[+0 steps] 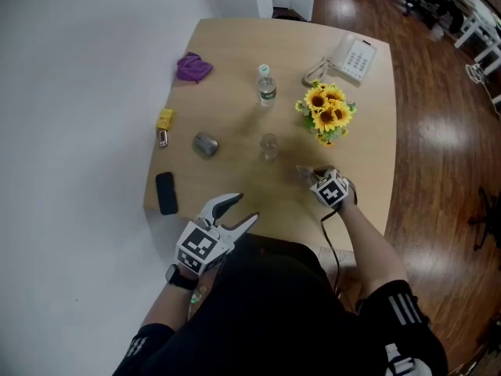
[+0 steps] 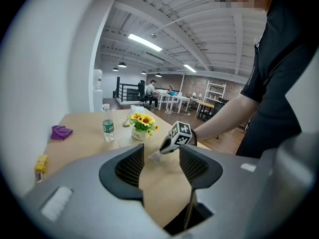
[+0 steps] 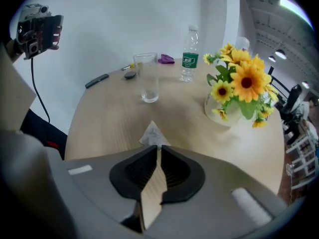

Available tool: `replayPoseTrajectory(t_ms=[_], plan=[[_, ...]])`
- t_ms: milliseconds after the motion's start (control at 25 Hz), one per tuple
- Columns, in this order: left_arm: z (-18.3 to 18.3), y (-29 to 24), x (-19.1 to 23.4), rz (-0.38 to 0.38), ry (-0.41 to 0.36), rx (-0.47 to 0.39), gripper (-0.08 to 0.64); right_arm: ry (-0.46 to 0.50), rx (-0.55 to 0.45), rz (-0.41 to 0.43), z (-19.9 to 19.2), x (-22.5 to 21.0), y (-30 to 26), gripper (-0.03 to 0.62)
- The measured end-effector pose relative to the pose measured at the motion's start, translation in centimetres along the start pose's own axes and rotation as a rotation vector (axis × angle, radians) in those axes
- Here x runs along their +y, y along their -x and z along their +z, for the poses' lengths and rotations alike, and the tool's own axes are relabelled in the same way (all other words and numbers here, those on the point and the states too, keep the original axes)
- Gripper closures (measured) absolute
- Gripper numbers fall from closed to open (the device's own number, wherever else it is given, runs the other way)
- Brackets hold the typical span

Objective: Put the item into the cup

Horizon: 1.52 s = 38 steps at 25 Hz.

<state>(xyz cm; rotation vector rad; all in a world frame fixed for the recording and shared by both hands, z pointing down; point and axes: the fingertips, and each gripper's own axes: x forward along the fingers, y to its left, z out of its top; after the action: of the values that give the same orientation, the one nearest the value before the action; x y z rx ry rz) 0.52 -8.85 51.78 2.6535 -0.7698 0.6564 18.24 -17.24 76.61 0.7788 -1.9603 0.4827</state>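
A small whitish packet lies on the wooden table, just ahead of my right gripper. Its near corner is pinched between the jaws, which stand almost together. In the head view the packet shows as a pale scrap in front of the right gripper. The clear glass cup stands upright and empty a short way beyond it, also visible in the head view. My left gripper hovers open over the table's near edge with nothing between its jaws.
A vase of sunflowers stands right of the cup, with a water bottle behind it. A desk telephone, a purple cloth, a grey can, a yellow object and a black phone also lie on the table.
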Motion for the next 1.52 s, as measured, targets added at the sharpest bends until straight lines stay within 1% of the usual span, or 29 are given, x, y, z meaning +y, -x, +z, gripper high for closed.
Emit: replayPoseTrajectory(t_ms=[40, 200, 320, 480, 680, 760, 880, 1040, 1160, 1320, 1520], plan=[[0.1, 0.1, 0.1, -0.001, -0.002, -0.003, 0.342, -0.002, -0.003, -0.007, 0.0, -0.1, 0.0, 0.582], [0.3, 0.4, 0.6, -0.010, -0.006, -0.013, 0.342, -0.014, -0.028, -0.025, 0.7, -0.3, 0.6, 0.584], [0.3, 0.8, 1.2, -0.016, -0.008, -0.017, 0.342, -0.021, -0.075, -0.043, 2.8, -0.3, 2.3, 0.584], [0.9, 1.1, 1.8, -0.032, -0.021, -0.038, 0.342, -0.002, -0.154, -0.067, 7.3, -0.3, 6.1, 0.584], [1.9, 1.8, 2.6, -0.049, -0.041, -0.072, 0.342, 0.069, -0.260, -0.107, 14.4, -0.1, 11.0, 0.584], [1.7, 2.2, 3.0, -0.052, -0.043, -0.078, 0.342, 0.112, -0.276, -0.124, 16.9, 0.2, 12.0, 0.584], [1.3, 2.8, 3.5, -0.056, -0.041, -0.083, 0.342, 0.182, -0.252, -0.140, 19.3, 0.9, 11.9, 0.584], [1.0, 3.5, 3.9, -0.058, -0.035, -0.089, 0.342, 0.243, -0.180, -0.145, 20.5, 1.9, 9.7, 0.584], [0.7, 4.0, 4.1, -0.059, -0.030, -0.090, 0.342, 0.274, -0.126, -0.154, 20.5, 2.3, 7.6, 0.584], [0.2, 4.5, 4.4, -0.055, -0.021, -0.088, 0.342, 0.277, -0.073, -0.171, 20.2, 2.2, 5.4, 0.584], [-0.4, 5.0, 4.5, -0.050, -0.010, -0.081, 0.342, 0.330, 0.015, -0.195, 19.1, 1.9, 3.2, 0.584]])
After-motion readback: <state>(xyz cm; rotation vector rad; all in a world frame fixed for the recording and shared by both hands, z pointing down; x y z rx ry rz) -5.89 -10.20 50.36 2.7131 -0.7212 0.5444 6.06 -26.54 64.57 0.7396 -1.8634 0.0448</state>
